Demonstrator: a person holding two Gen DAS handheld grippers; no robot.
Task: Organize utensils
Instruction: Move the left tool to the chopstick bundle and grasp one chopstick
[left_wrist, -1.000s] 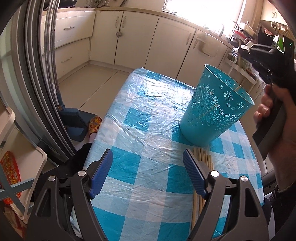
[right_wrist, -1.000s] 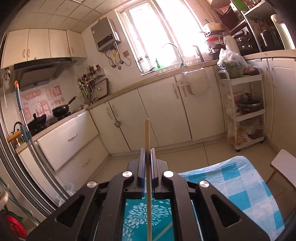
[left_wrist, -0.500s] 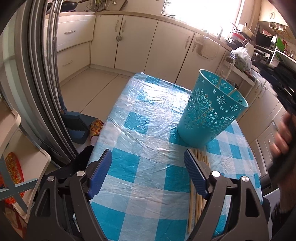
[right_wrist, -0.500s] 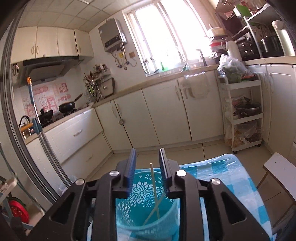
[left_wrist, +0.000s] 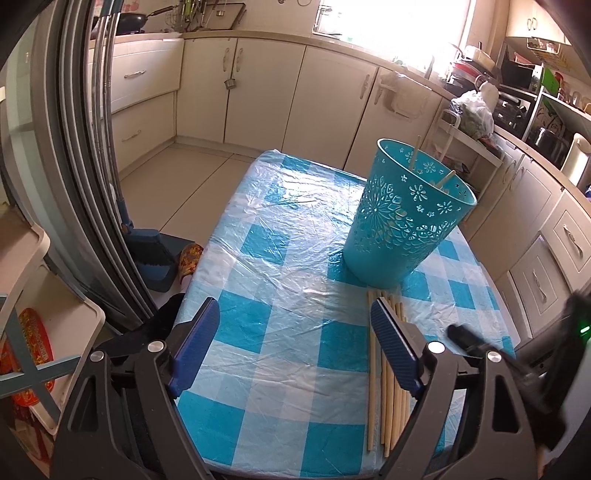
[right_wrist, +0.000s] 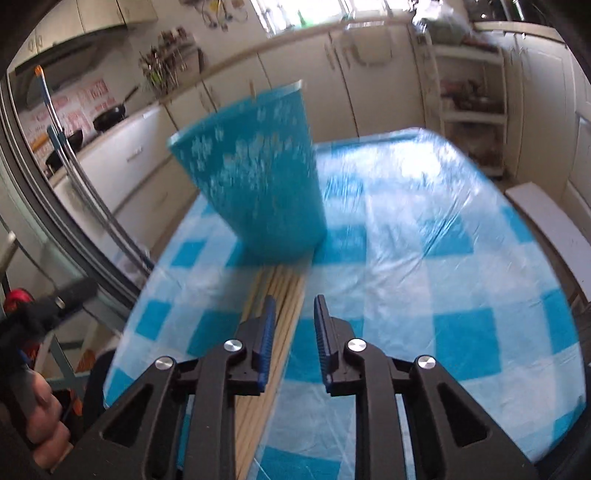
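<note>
Right gripper (right_wrist: 294, 328) fingers narrowly parted and closing on nothing, above the chopsticks (right_wrist: 275, 306) lying on the checked surface (right_wrist: 424, 258), left gripper (left_wrist: 293, 338) fingers spread wide and empty, its right finger hiding part of the bundle, turquoise bin (left_wrist: 402, 218) near the far edge holding two sticks, blurred in the right view.

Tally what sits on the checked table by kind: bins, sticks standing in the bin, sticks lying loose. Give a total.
Teal bin: 1
Wooden sticks standing in the bin: 2 visible
Wooden sticks lying loose in front of the bin: at least 5; the bundle is partly hidden, so no exact count
Total: at least 8
</note>
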